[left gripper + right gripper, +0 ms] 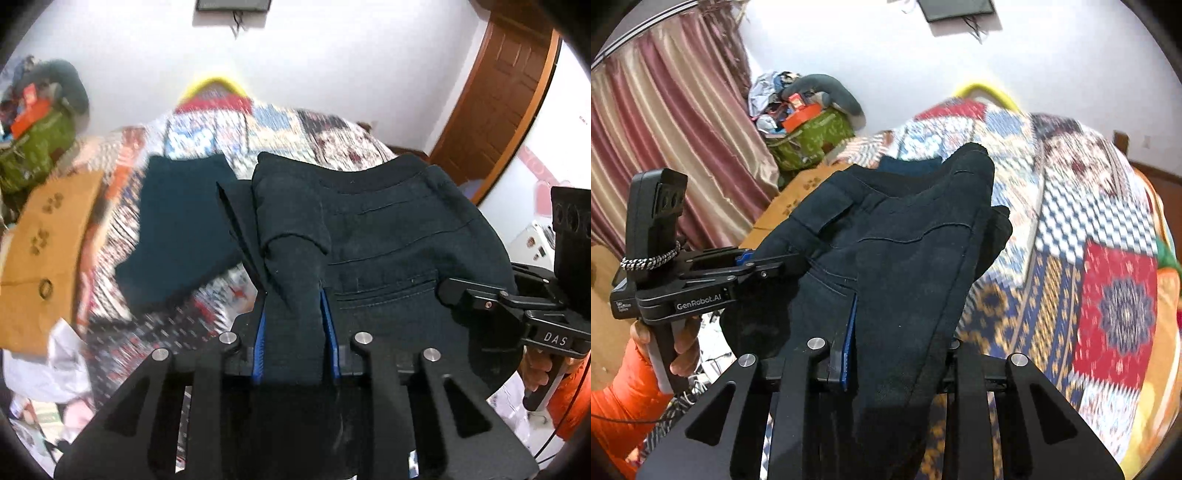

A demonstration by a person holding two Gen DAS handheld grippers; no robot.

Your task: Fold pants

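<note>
**Pants lifted for folding**

Above the quilted bed point(332, 125), dark pants point(388, 240) hang between both grippers. Left gripper point(295, 314) and right gripper point(897, 317) each pinch fabric in their fingers. Next, probably: lay them flat and fold.

Bright even daylight; quilt point(258, 122) motion-blurred (both views); fisheye edges dark, warped.

"DAS" marks the right tongs point(452, 291); "GenRobot.AI" marks the left tongs point(790, 262).
</note>
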